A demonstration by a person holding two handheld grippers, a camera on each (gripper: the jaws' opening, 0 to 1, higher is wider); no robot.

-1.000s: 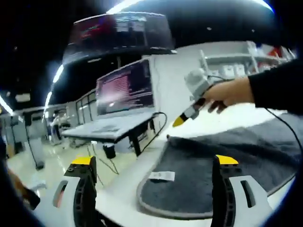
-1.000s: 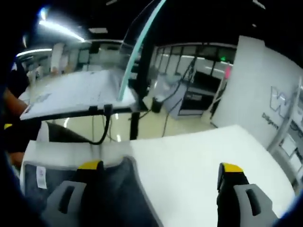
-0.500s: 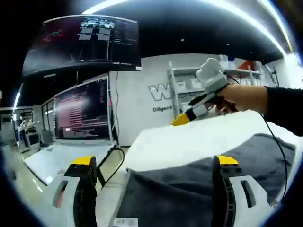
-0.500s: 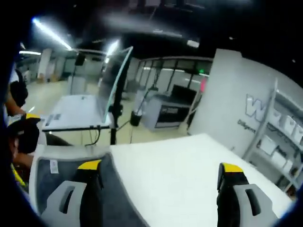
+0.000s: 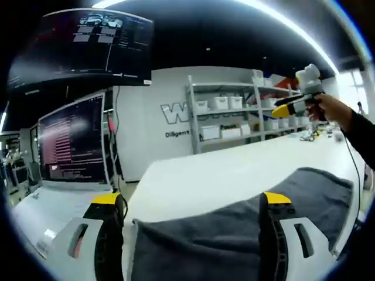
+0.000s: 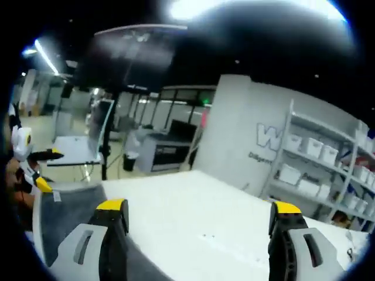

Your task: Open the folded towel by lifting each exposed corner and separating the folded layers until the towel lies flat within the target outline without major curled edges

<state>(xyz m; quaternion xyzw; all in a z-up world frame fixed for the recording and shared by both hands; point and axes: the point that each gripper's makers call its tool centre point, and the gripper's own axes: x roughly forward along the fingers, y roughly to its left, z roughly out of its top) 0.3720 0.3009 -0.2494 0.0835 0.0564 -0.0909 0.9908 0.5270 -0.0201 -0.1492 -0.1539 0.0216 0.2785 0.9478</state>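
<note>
We see bright ceiling strip lights (image 5: 293, 26) glaring overhead and a pale, evenly lit tabletop (image 5: 234, 175). The right gripper view looks softer, blurred near its edges, where straight lines bow.

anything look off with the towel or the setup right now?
Nothing stands out. The grey towel lies on the white table with soft ripples, no spill or damage. Both grippers, left and right, are open and hold nothing.
</note>
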